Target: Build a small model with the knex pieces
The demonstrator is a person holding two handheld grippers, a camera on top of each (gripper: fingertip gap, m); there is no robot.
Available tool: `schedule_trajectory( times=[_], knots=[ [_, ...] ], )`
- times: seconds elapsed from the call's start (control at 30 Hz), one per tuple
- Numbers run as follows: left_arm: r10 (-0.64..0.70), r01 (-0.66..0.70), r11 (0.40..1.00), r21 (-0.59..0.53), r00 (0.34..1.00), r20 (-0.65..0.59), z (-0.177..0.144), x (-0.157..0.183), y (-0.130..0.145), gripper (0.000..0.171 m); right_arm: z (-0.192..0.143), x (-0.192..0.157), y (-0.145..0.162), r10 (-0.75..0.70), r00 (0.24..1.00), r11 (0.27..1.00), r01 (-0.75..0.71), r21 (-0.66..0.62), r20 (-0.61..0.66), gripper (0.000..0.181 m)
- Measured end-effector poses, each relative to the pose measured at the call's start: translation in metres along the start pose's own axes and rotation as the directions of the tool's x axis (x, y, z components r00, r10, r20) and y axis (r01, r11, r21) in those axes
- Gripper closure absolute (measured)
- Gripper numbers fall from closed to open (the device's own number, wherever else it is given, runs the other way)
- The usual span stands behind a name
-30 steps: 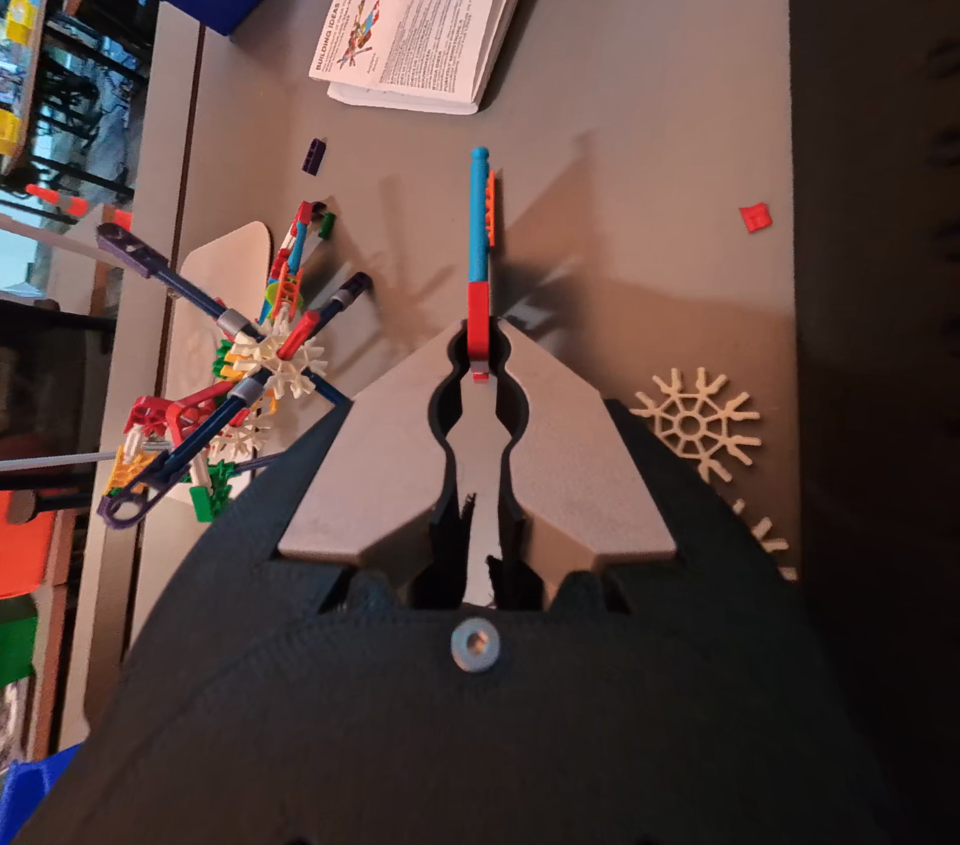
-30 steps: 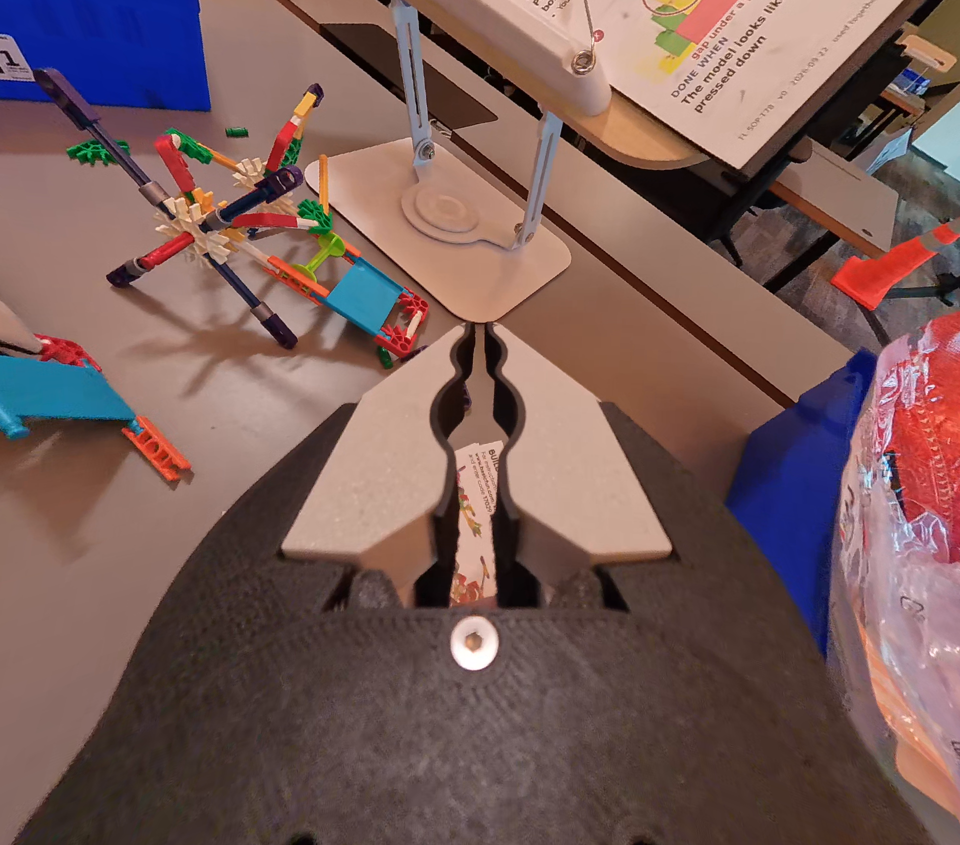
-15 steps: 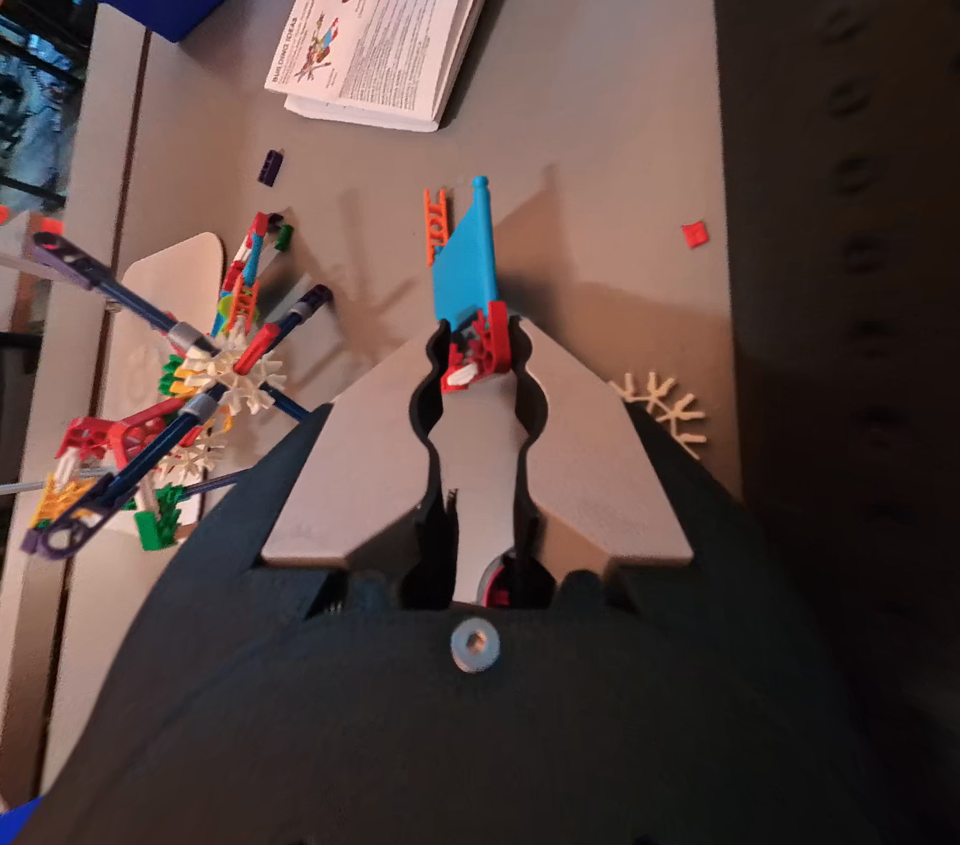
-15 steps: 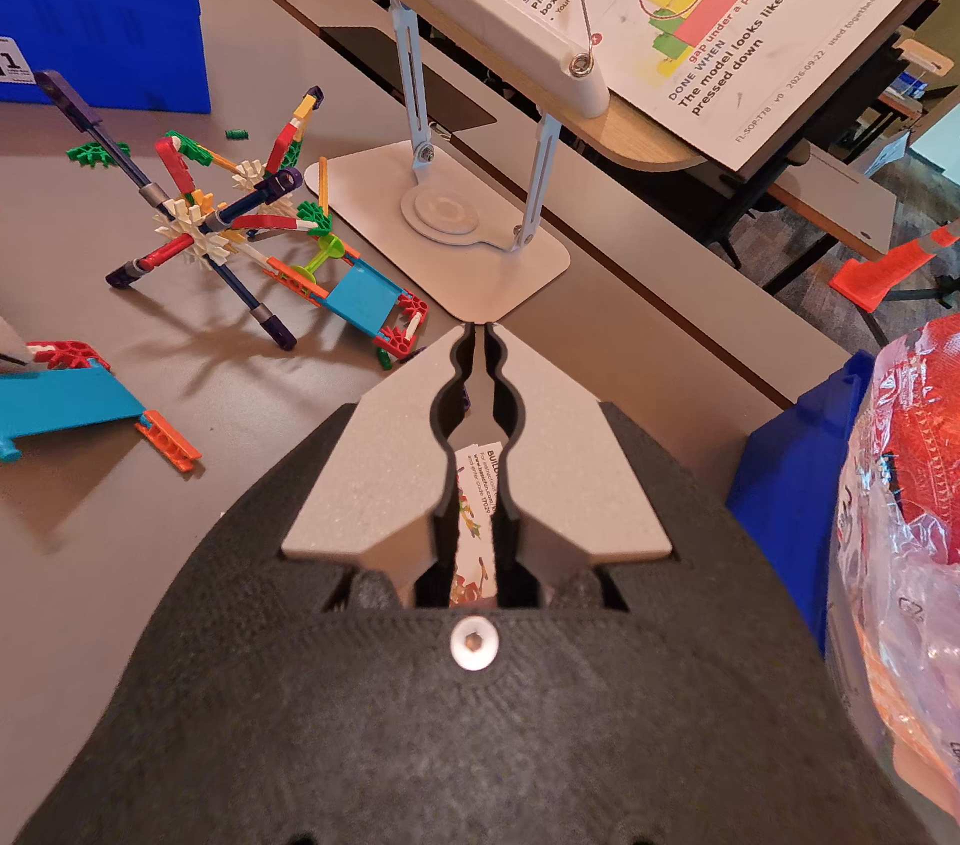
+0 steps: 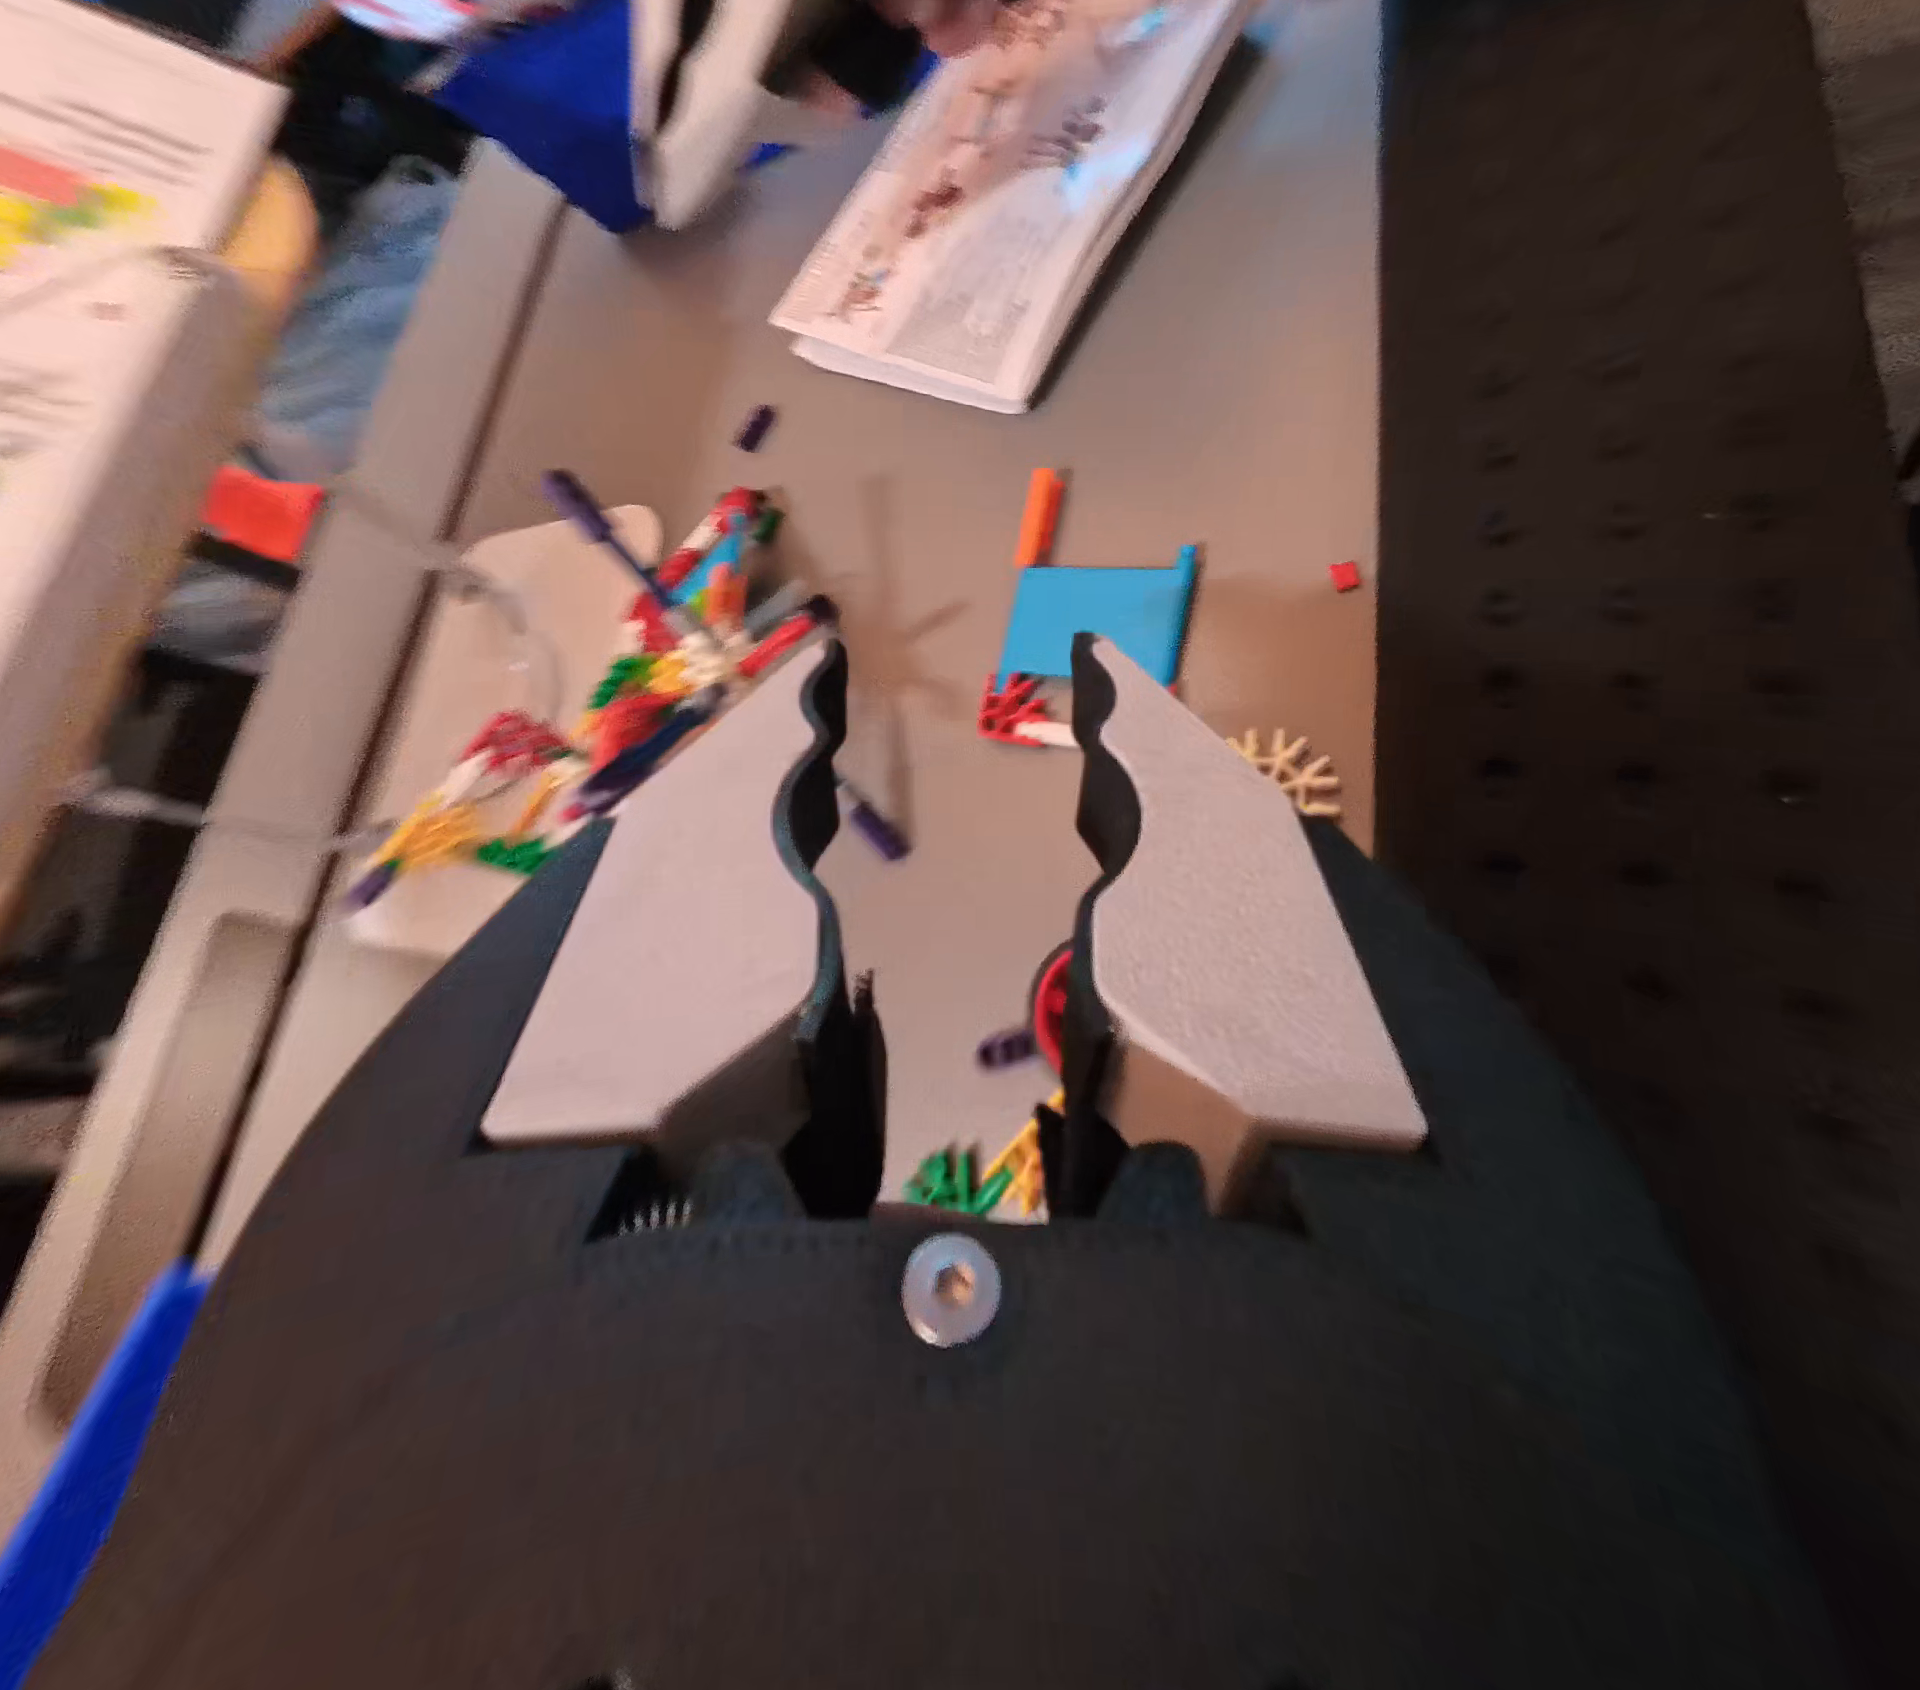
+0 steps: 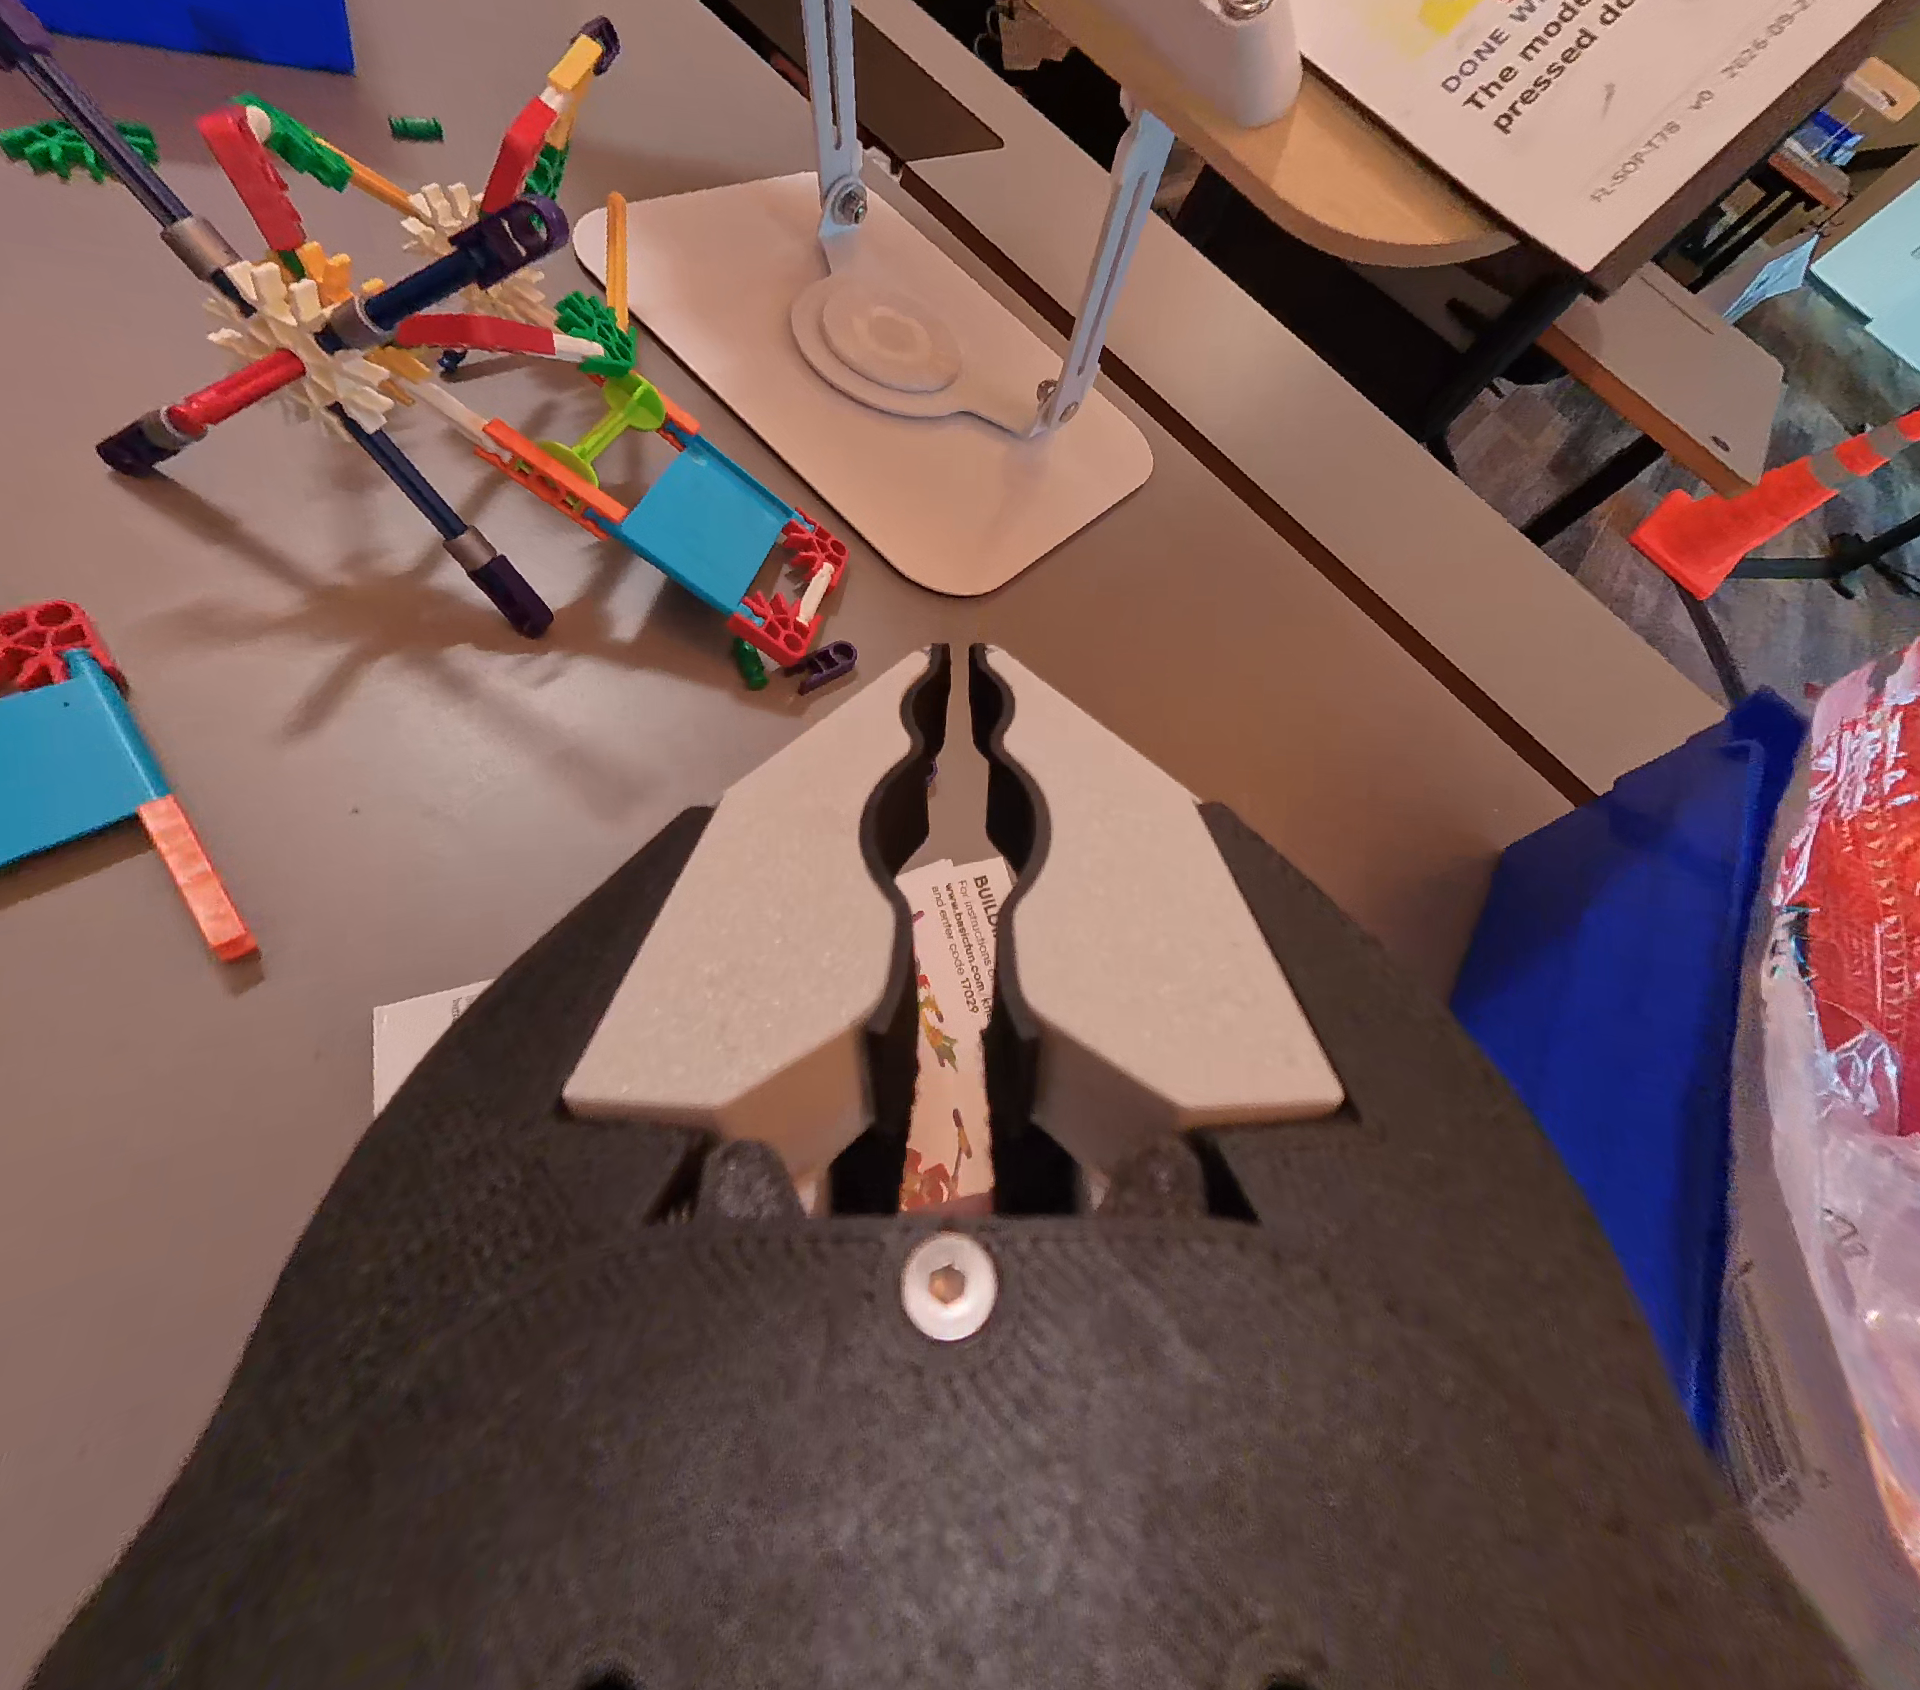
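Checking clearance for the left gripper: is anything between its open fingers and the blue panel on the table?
Nothing visible does. The blue panel lies just past the left gripper, its near edge behind one fingertip. A purple piece lies off to the side.

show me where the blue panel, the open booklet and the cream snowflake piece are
blue panel (image 5: pixel 1101 622): left wrist view, middle of its flat face.
open booklet (image 5: pixel 1018 206): left wrist view, middle of the printed page.
cream snowflake piece (image 5: pixel 1288 773): left wrist view, its visible spokes.
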State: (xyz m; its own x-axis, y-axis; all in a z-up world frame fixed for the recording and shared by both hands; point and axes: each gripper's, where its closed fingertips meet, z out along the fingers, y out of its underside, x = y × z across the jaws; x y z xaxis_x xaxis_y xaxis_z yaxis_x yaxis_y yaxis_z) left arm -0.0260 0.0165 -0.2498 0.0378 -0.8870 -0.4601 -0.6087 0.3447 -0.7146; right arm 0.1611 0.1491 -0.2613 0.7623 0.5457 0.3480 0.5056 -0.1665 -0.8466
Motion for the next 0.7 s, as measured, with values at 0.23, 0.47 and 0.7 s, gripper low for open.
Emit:
schedule_trajectory(
  times=[0.23,0.47,0.7],
  knots=[
    [-0.017,0.111,0.970,-0.217,0.919,0.395,-0.146,-0.088,0.053,0.138,0.009,-0.013,0.002,-0.060,0.998,0.998,0.060,-0.022,0.014,0.180],
    [-0.081,0.377,0.786,-0.490,0.849,0.523,-0.217,-0.120,0.179,0.147,0.017,-0.017,0.010,-0.090,0.996,0.994,0.091,-0.053,0.019,0.180],
    [-0.236,0.471,0.642,-0.605,0.872,0.429,-0.201,-0.109,0.265,0.140,0.026,-0.022,0.023,-0.127,0.992,0.988,0.129,-0.087,0.028,0.180]
  ],
)
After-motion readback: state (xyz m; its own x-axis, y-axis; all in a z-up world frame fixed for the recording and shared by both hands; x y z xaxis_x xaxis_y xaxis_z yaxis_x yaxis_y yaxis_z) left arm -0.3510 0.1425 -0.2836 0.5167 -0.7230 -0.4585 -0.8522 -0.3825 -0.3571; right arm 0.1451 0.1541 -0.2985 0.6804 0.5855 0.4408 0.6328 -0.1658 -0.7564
